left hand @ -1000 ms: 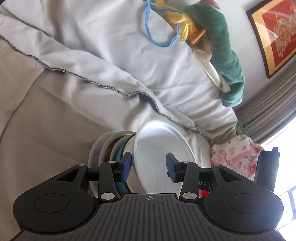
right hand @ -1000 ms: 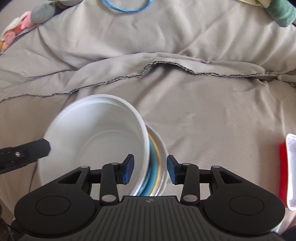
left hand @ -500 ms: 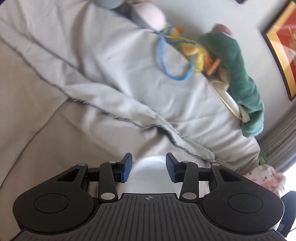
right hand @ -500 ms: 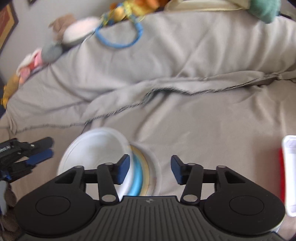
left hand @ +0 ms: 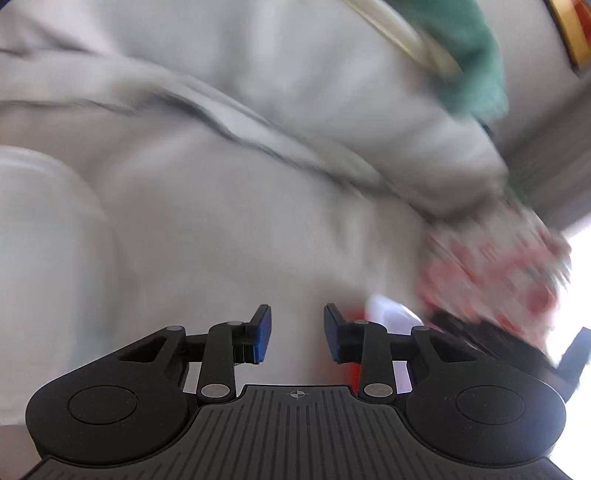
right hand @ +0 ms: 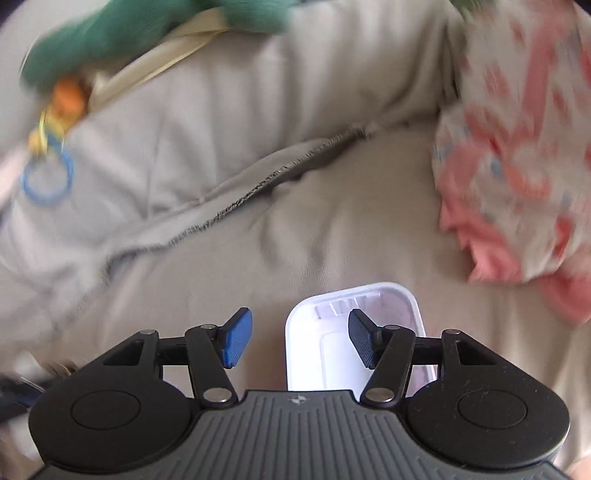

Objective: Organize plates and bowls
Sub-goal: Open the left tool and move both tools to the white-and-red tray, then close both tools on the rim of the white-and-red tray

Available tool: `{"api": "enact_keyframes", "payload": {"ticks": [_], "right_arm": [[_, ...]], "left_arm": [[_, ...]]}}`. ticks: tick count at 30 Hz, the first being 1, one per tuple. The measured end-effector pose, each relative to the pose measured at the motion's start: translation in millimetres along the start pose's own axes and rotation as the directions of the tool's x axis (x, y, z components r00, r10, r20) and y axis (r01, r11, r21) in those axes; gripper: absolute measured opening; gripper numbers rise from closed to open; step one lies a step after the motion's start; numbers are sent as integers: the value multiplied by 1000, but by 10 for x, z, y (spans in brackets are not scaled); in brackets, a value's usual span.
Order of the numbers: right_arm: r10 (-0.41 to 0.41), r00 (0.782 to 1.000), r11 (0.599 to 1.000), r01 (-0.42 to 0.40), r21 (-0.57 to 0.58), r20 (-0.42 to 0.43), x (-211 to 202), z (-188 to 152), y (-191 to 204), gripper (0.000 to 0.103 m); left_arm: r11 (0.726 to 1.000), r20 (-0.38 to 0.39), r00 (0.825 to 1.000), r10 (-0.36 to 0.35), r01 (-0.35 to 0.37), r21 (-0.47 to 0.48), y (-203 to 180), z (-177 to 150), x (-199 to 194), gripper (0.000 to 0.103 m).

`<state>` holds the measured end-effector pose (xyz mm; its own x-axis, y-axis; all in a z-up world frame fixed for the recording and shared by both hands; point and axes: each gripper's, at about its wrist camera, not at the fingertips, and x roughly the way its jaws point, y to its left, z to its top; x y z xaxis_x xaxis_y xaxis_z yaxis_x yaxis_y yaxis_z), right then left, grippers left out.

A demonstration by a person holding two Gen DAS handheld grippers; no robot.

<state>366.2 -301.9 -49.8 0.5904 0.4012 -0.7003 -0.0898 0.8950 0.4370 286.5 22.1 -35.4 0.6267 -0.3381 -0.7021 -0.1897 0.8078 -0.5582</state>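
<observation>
Broadly, a grey blanket (right hand: 332,229) covers the bed. At the left edge of the left wrist view sits a blurred white bowl (left hand: 40,236). Nearer, the right gripper (right hand: 300,339) is opening over a white rectangular tray (right hand: 354,325); the left gripper (left hand: 297,332) is closing on nothing.

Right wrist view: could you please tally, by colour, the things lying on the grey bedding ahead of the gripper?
White: 1, the rectangular dish
Green: 1, the plush cloth
Blue: 1, the ring
Orange: 1, a blurred small piece
Pink-patterned: 1, the bundled cloth
Total: 5
</observation>
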Motion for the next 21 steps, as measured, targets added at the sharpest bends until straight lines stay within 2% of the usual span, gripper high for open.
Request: {"api": "enact_keyframes", "payload": {"ticks": [1, 4, 8, 9, 11, 13, 16, 19, 21], "right_arm": [[-33, 999, 998, 34, 53, -11, 42, -2, -149, 59], [-164, 985, 986, 166, 20, -59, 182, -73, -420, 59], [-189, 979, 980, 192, 44, -75, 203, -235, -737, 58], [-188, 980, 980, 192, 55, -72, 214, -273, -766, 58], [-136, 987, 986, 142, 83, -81, 264, -323, -797, 55], [-104, 990, 989, 113, 91, -93, 325, -391, -753, 39], [-106, 991, 992, 110, 57, -78, 300, -432, -622, 37], [-13, 995, 996, 22, 90, -104, 296, -486, -533, 37], [-8, 993, 997, 17, 73, -115, 322, -575, -401, 37]], "left_arm": [[999, -43, 998, -37, 38, 29, -90, -15, 184, 35], [996, -134, 990, -45, 55, 74, -251, -153, 676, 35], [984, -188, 981, -43, 74, 161, -409, -431, 1019, 35], [982, -192, 980, -45, 79, 172, -430, -489, 1045, 35], [981, -206, 977, -51, 88, 175, -444, -576, 1079, 35], [979, -209, 977, -40, 81, 188, -487, -558, 1102, 35], [964, -174, 985, 20, 27, 263, -545, -584, 1049, 32], [951, -129, 989, 69, -26, 310, -533, -604, 887, 29], [946, -105, 990, 93, -55, 321, -485, -604, 741, 29]]}}
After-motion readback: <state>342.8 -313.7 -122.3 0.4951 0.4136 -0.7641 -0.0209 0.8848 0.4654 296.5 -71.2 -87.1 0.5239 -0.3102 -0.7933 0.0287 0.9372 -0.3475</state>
